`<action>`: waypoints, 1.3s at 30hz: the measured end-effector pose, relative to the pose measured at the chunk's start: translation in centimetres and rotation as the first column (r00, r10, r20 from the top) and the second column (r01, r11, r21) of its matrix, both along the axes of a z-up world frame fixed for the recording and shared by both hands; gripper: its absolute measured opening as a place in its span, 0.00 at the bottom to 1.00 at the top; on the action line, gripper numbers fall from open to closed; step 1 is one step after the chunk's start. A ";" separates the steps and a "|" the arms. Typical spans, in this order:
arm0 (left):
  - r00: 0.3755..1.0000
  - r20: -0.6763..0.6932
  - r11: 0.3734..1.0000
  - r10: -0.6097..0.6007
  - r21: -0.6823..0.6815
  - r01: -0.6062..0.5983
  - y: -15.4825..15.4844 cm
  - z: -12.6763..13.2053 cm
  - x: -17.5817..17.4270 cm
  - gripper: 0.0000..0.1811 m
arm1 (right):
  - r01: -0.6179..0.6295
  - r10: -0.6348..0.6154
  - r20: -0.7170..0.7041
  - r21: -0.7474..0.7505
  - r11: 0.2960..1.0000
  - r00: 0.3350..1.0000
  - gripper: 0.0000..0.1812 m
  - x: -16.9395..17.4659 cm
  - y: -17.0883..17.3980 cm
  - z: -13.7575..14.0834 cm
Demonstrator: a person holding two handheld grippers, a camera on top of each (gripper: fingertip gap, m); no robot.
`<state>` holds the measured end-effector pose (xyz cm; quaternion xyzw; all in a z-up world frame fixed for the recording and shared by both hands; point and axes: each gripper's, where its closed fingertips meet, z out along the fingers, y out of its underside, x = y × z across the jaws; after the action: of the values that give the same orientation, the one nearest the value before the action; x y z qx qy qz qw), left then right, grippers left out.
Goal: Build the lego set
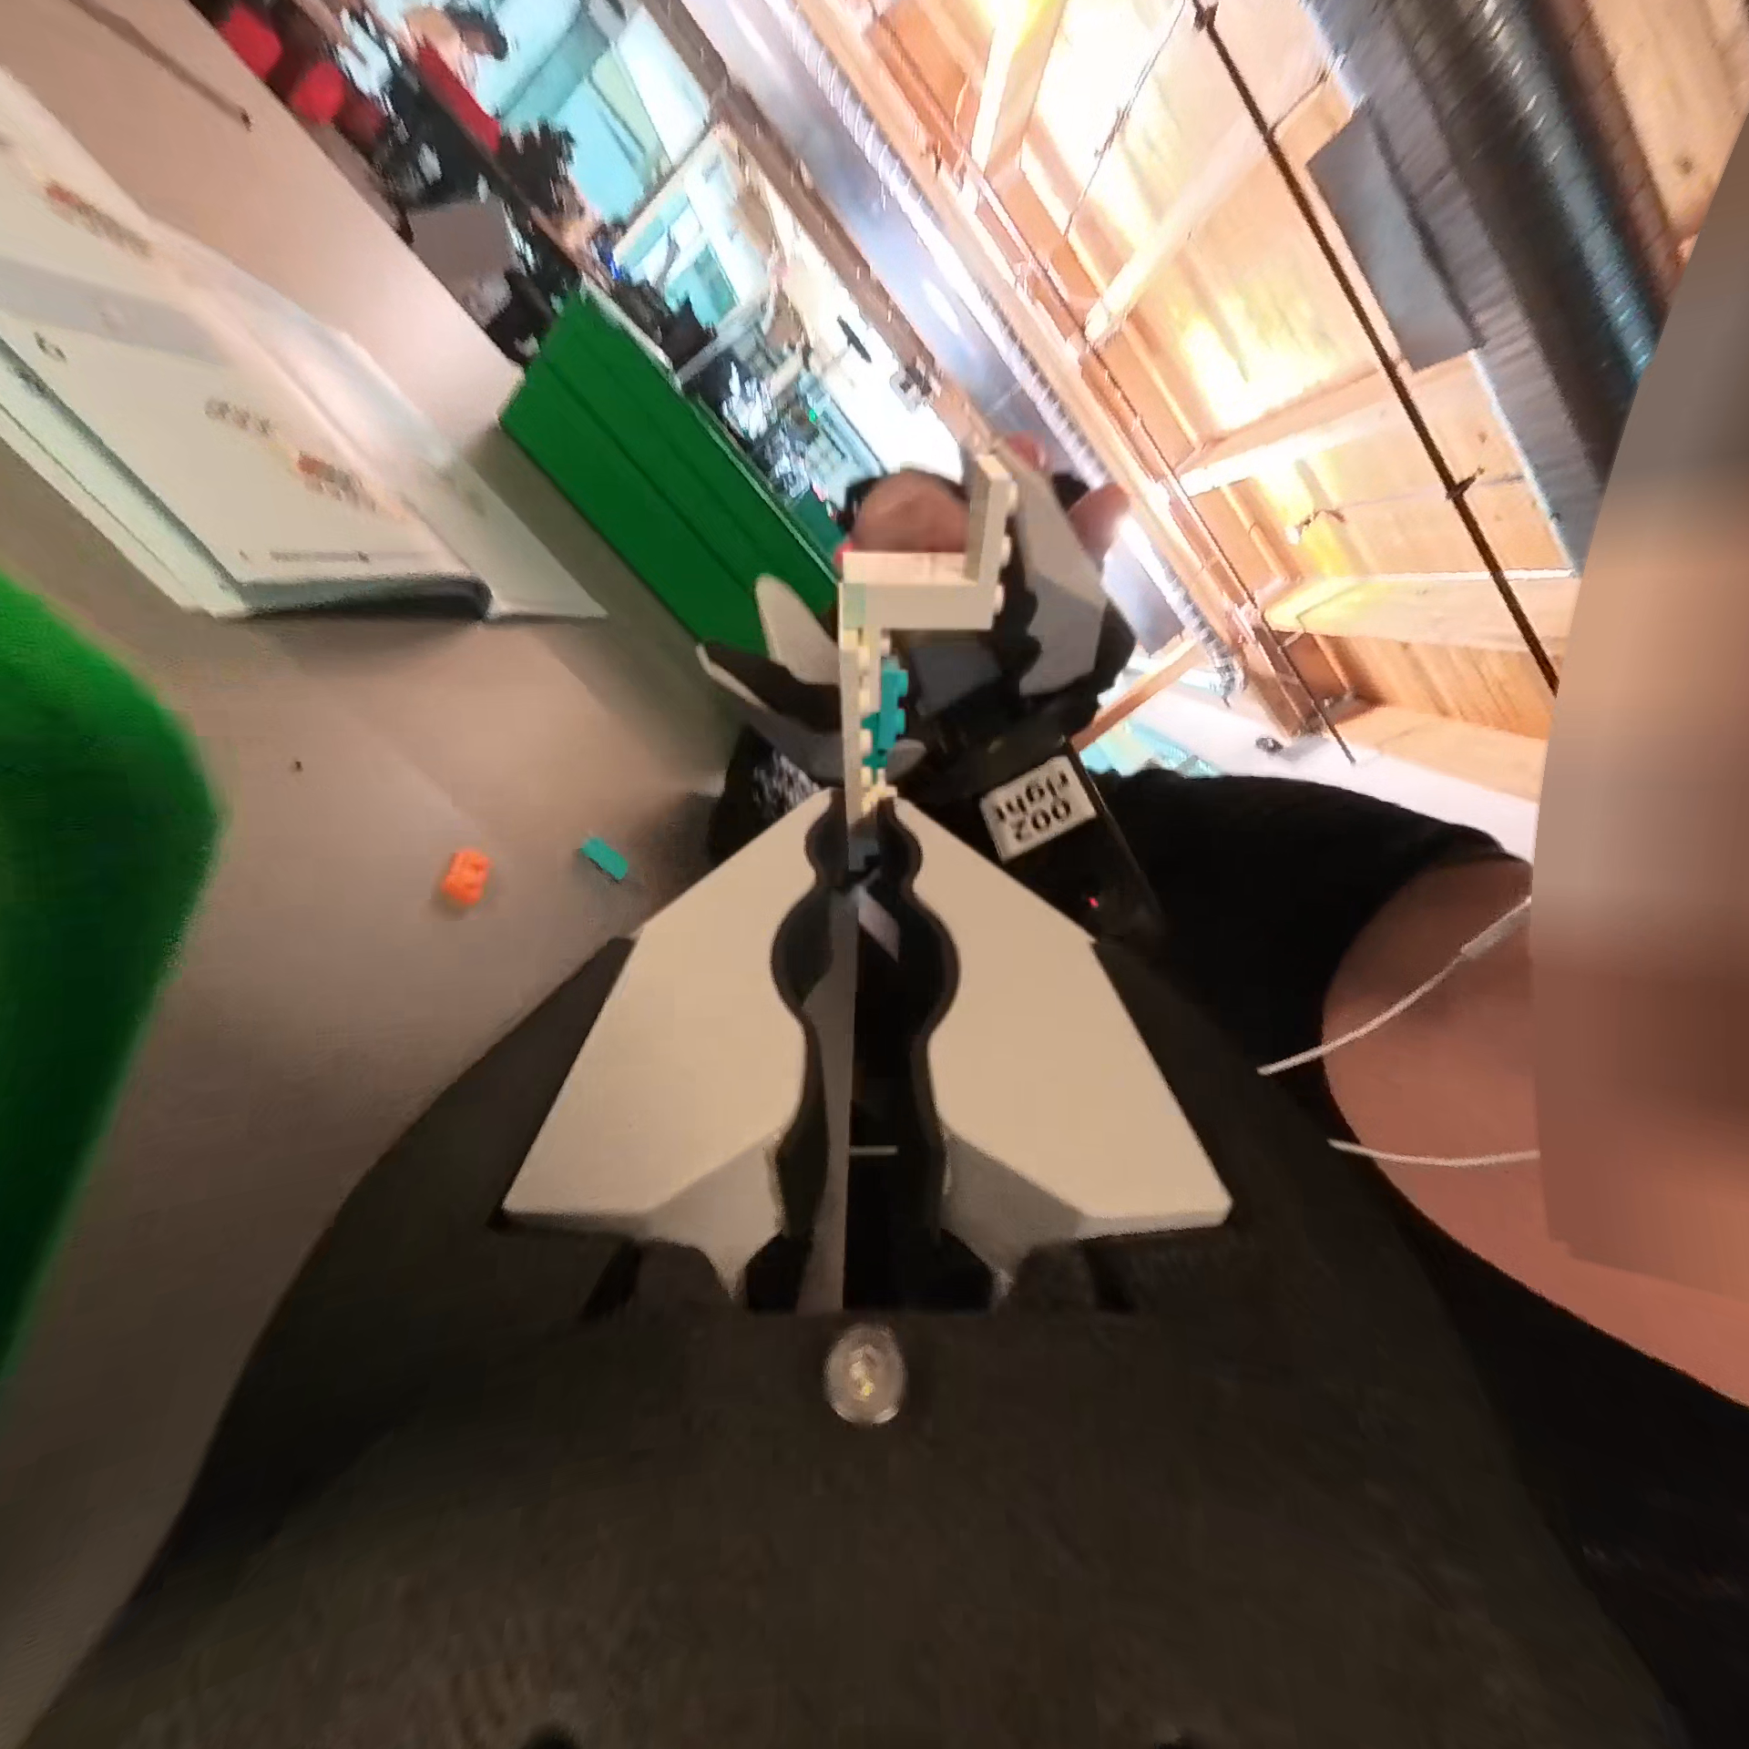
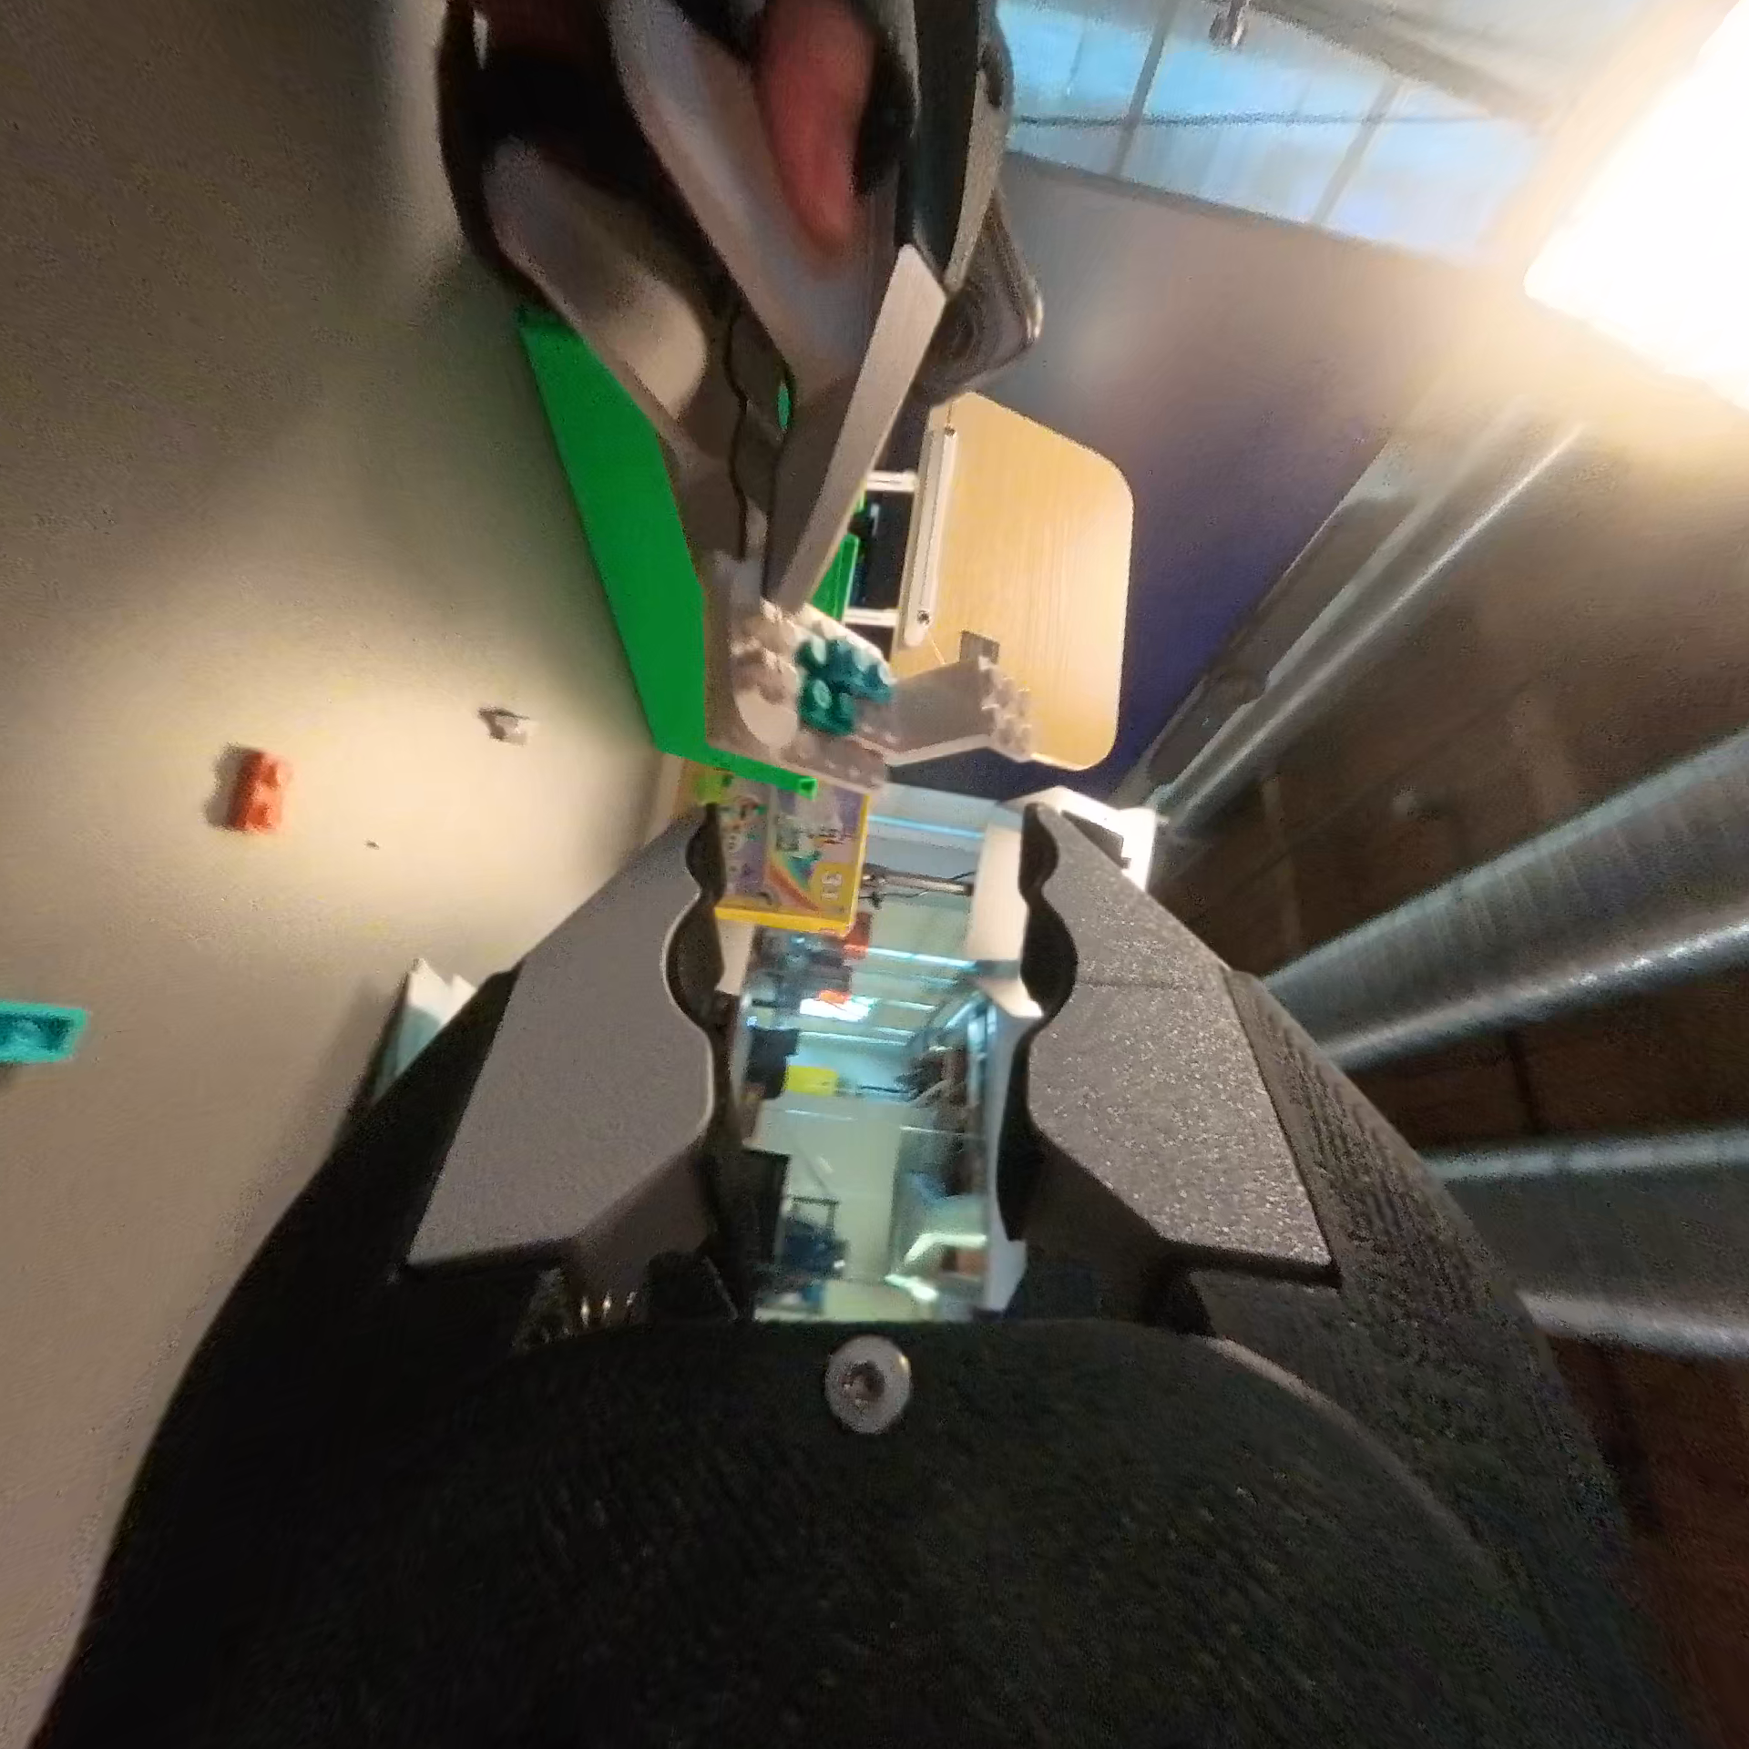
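Note:
My left gripper (image 1: 856,814) is shut on the lower end of a white lego assembly (image 1: 904,587) with teal bricks (image 1: 885,705) on its side, held up in the air above the table. In the right wrist view the left gripper (image 2: 757,587) comes in from the top, with the assembly (image 2: 937,719) and its teal bricks (image 2: 838,681) at its tip. My right gripper (image 2: 871,828) is open and empty, just short of the assembly. It also shows facing me in the left wrist view (image 1: 946,653), its jaws apart behind the assembly.
On the beige table (image 2: 284,473) lie an orange brick (image 2: 254,790), a teal plate (image 2: 38,1032) and a small grey piece (image 2: 506,724). A green bin (image 2: 625,530), a colourful lego box (image 2: 795,871) and an open instruction booklet (image 1: 237,426) are nearby.

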<state>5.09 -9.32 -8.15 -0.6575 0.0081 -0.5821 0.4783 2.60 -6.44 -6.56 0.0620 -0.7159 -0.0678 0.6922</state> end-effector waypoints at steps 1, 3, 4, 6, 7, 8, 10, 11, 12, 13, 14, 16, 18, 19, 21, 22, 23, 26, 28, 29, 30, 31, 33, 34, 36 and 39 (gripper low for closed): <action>0.999 -0.009 0.999 -0.037 -0.019 0.037 -0.2 -0.3 0.4 0.03 | -0.020 0.020 0.007 0.047 0.999 1.000 0.37 -0.1 -0.1 -0.1; 0.994 -0.022 0.993 -0.104 -0.052 0.103 -0.6 -0.8 1.3 0.02 | -0.058 0.057 0.009 0.144 0.988 0.998 0.36 -0.2 -0.5 -0.5; 0.991 -0.027 0.990 -0.130 -0.066 0.128 -0.7 -1.0 1.7 0.02 | -0.081 0.078 0.026 0.183 0.980 0.997 0.35 -0.3 -0.8 -0.9; 0.986 -0.047 0.983 -0.161 -0.096 0.156 -0.8 -1.7 2.3 0.03 | -0.126 0.123 0.030 0.228 0.965 0.992 0.29 -0.3 -1.4 -1.2; 0.986 -0.054 0.984 -0.156 -0.099 0.150 -0.8 -1.8 2.3 0.02 | -0.136 0.135 0.021 0.239 0.962 0.991 0.24 -0.2 -1.6 -1.1; 0.987 -0.044 0.984 -0.154 -0.093 0.150 -0.8 -1.6 2.2 0.02 | -0.133 0.135 0.008 0.245 0.960 0.991 0.21 -0.3 -1.6 -0.9; 0.990 -0.034 0.987 -0.136 -0.086 0.133 -0.7 -1.5 2.0 0.03 | -0.096 0.100 -0.004 0.240 0.966 0.995 0.20 -0.6 -1.2 -0.8; 0.991 -0.034 0.989 -0.126 -0.084 0.123 -0.6 -1.4 1.9 0.03 | -0.076 0.081 -0.010 0.234 0.969 0.997 0.20 -0.8 -1.0 -0.9; 0.993 -0.039 0.991 -0.111 -0.081 0.107 -0.4 -1.4 1.7 0.03 | -0.054 0.059 -0.017 0.228 0.972 0.998 0.20 -0.9 -0.8 -1.0; 0.995 -0.046 0.994 -0.085 -0.075 0.082 -0.2 -1.4 1.5 0.03 | -0.027 0.033 -0.023 0.222 0.975 0.999 0.20 -1.1 -0.4 -1.0; 0.997 -0.054 0.997 -0.051 -0.066 0.048 0.1 -1.4 1.3 0.04 | 0.005 0.001 -0.030 0.213 0.977 1.000 0.19 -1.3 -0.1 -1.0; 0.997 -0.066 0.999 0.034 -0.035 -0.036 0.7 -1.0 0.5 0.05 | 0.081 -0.075 -0.038 0.171 0.982 0.996 0.18 -1.5 1.0 -1.0; 0.985 -0.088 0.989 0.146 0.014 -0.146 1.3 -0.5 -0.5 0.07 | 0.150 -0.146 -0.037 0.116 0.982 0.989 0.16 -1.7 2.1 -0.9; 0.972 -0.114 0.978 0.205 0.048 -0.201 1.5 -0.4 -0.9 0.08 | 0.181 -0.178 -0.035 0.092 0.979 0.983 0.16 -1.8 2.6 -1.0; 0.922 -0.218 0.947 0.321 0.107 -0.304 2.2 -0.7 -1.4 0.17 | 0.228 -0.227 -0.023 0.045 0.973 0.974 0.16 -1.9 3.2 -1.1; 0.881 -0.282 0.925 0.380 0.144 -0.352 2.5 -0.8 -1.6 0.23 | 0.247 -0.247 -0.018 0.027 0.969 0.969 0.16 -2.0 3.5 -1.1; 0.833 -0.337 0.898 0.440 0.189 -0.398 2.7 -0.8 -1.9 0.27 | 0.266 -0.265 -0.014 0.018 0.964 0.964 0.16 -2.1 3.6 -1.2; 0.687 -0.472 0.833 0.553 0.311 -0.457 3.2 -0.6 -2.3 0.33 | 0.313 -0.313 -0.014 0.008 0.950 0.950 0.16 -2.3 4.0 -1.4; 0.662 -0.505 0.833 0.554 0.342 -0.436 3.3 -0.4 -1.7 0.35 | 0.339 -0.339 -0.014 -0.006 0.941 0.941 0.16 -2.4 4.2 -1.5; 0.658 -0.512 0.834 0.552 0.349 -0.428 3.3 -0.4 -1.5 0.35 | 0.352 -0.352 -0.018 -0.004 0.936 0.936 0.16 -2.4 4.3 -1.4; 0.649 -0.525 0.835 0.551 0.351 -0.425 3.3 -0.5 -1.4 0.35 | 0.366 -0.366 -0.024 0.000 0.931 0.930 0.16 -2.5 4.4 -1.4; 0.633 -0.543 0.835 0.551 0.350 -0.425 3.4 -0.7 -1.4 0.34 | 0.375 -0.375 -0.028 0.001 0.927 0.927 0.16 -2.5 4.5 -1.3; 0.610 -0.565 0.831 0.556 0.354 -0.430 3.8 -0.9 -1.4 0.30 | 0.385 -0.385 -0.028 -0.006 0.923 0.923 0.16 -2.5 4.5 -1.4; 0.599 -0.571 0.827 0.561 0.355 -0.436 3.9 -1.0 -1.5 0.27 | 0.388 -0.388 -0.031 -0.007 0.922 0.921 0.16 -2.5 4.4 -1.3; 0.586 -0.582 0.825 0.563 0.356 -0.439 4.0 -1.1 -1.6 0.26 | 0.399 -0.398 -0.034 -0.001 0.917 0.917 0.16 -2.6 4.4 -1.4; 0.555 -0.607 0.820 0.569 0.369 -0.438 4.0 -1.4 -1.8 0.23 | 0.417 -0.417 -0.025 -0.009 0.909 0.909 0.16 -2.5 4.9 -1.7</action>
<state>3.27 -5.34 -9.54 -0.7553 0.0486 -0.1264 0.6412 0.13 -1.56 -8.26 -0.0943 -0.7035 -0.2135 0.6712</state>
